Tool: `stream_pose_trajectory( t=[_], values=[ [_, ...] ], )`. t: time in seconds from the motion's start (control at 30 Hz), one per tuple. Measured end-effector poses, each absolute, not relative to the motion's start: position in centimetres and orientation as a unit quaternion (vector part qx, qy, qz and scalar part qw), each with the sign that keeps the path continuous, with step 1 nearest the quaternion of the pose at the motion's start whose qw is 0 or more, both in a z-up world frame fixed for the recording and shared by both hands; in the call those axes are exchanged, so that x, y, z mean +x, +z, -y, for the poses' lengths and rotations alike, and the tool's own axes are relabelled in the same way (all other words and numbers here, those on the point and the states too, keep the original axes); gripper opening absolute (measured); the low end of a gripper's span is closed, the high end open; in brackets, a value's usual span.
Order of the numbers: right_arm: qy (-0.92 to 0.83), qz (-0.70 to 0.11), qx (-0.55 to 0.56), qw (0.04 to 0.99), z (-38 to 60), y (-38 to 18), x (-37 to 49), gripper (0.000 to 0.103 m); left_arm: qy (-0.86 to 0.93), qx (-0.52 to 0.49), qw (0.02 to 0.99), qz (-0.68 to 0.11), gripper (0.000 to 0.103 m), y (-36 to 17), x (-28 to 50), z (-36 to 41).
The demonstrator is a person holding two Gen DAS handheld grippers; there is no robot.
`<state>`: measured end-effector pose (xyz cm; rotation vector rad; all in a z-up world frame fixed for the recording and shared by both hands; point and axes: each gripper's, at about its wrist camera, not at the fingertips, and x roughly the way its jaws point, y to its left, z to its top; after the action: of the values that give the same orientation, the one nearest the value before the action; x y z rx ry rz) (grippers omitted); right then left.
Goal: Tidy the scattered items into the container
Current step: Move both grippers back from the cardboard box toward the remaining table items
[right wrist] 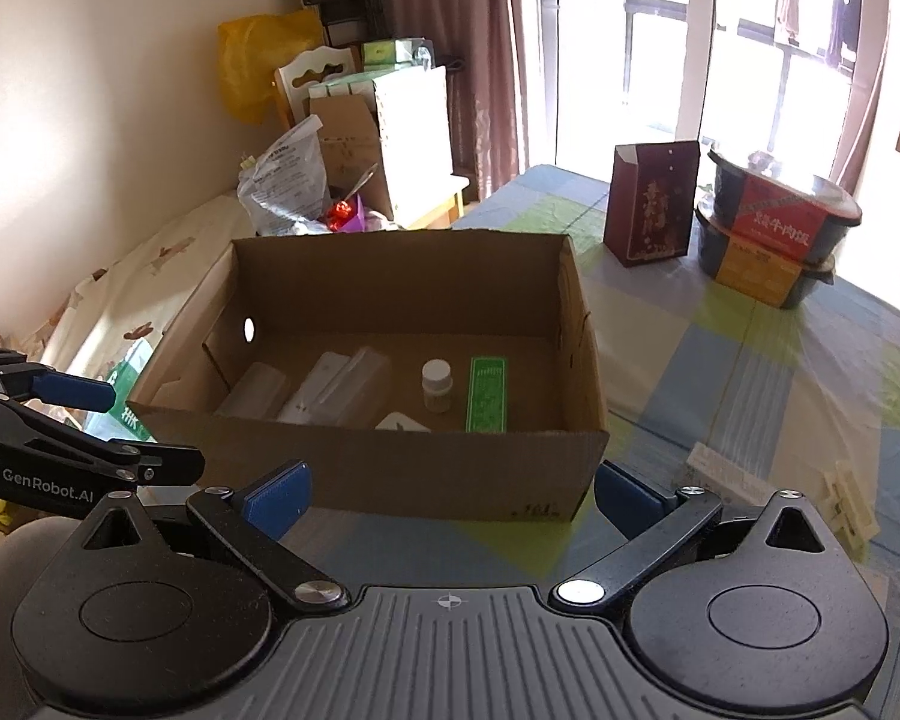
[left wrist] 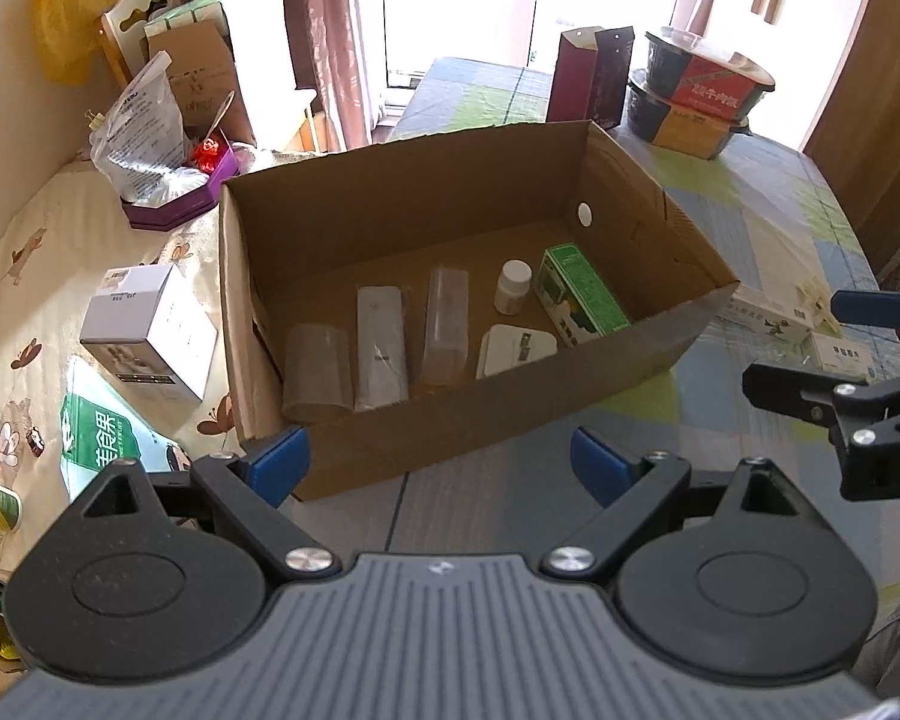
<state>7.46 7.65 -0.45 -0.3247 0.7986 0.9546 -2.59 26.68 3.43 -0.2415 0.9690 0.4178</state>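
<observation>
- Left gripper [left wrist: 441, 462]: level, pointed at the near wall of the cardboard box [left wrist: 510, 420]; fingers [left wrist: 279, 459] spread wide, holding nothing, tips just short of the box.
- Right gripper [right wrist: 450, 495]: same pose at the box's near wall as seen in the right wrist view; fingers [right wrist: 276, 495] wide apart, empty. In the left wrist view it enters from the right edge, beside the box's right corner.
- Box open-topped, on the checked surface [right wrist: 750, 360]. Inside, left to right: clear plastic pieces [left wrist: 318, 366], white flat pack [left wrist: 381, 354], clear sleeve [left wrist: 447, 324], white card [left wrist: 513, 348], white bottle [left wrist: 513, 287] upright, green carton [left wrist: 579, 294] lying down.
- Outside, left of box: white carton [left wrist: 150, 330] and green-white pouch [left wrist: 99, 426] on a patterned cloth.
- Right of box: small white cartons [left wrist: 774, 315] and a cream clip [right wrist: 849, 507] on the surface.
- Open surface lies between the box's right wall and the stacked food tubs [right wrist: 774, 228] at the far end.
</observation>
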Motion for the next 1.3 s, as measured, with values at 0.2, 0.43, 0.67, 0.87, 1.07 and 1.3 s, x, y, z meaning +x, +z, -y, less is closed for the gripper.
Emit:
stream_pose_trajectory(
  t=[0.2, 0.43, 0.67, 0.87, 1.07, 1.3],
  values=[
    [0.440, -0.381, -0.141, 0.801, -6.3, -0.7, 6.8, 0.103, 0.195, -0.123, 0.859, -0.457, 0.092, 3.5, -3.1, -25.2],
    [0.429, -0.391, -0.133, 0.803, -4.3, -1.2, 6.5, 0.103, 0.189, -0.128, 0.859, -0.459, 0.092, 3.1, -3.0, -23.8],
    [0.417, -0.401, -0.119, 0.807, -2.4, -1.6, 6.9, 0.103, 0.179, -0.124, 0.858, -0.465, 0.092, 2.5, -2.3, -22.3],
    [0.411, -0.404, -0.108, 0.810, -0.9, -1.8, 7.2, 0.103, 0.174, -0.120, 0.858, -0.469, 0.092, 2.1, -1.8, -21.5],
    [0.390, -0.412, -0.090, 0.818, 1.3, -2.3, 7.8, 0.103, 0.151, -0.113, 0.859, -0.475, 0.092, 1.1, -0.7, -20.2],
    [0.335, -0.436, -0.082, 0.831, 6.1, -4.1, 9.7, 0.103, 0.097, -0.098, 0.864, -0.485, 0.092, -0.7, 1.7, -17.3]
  ],
)
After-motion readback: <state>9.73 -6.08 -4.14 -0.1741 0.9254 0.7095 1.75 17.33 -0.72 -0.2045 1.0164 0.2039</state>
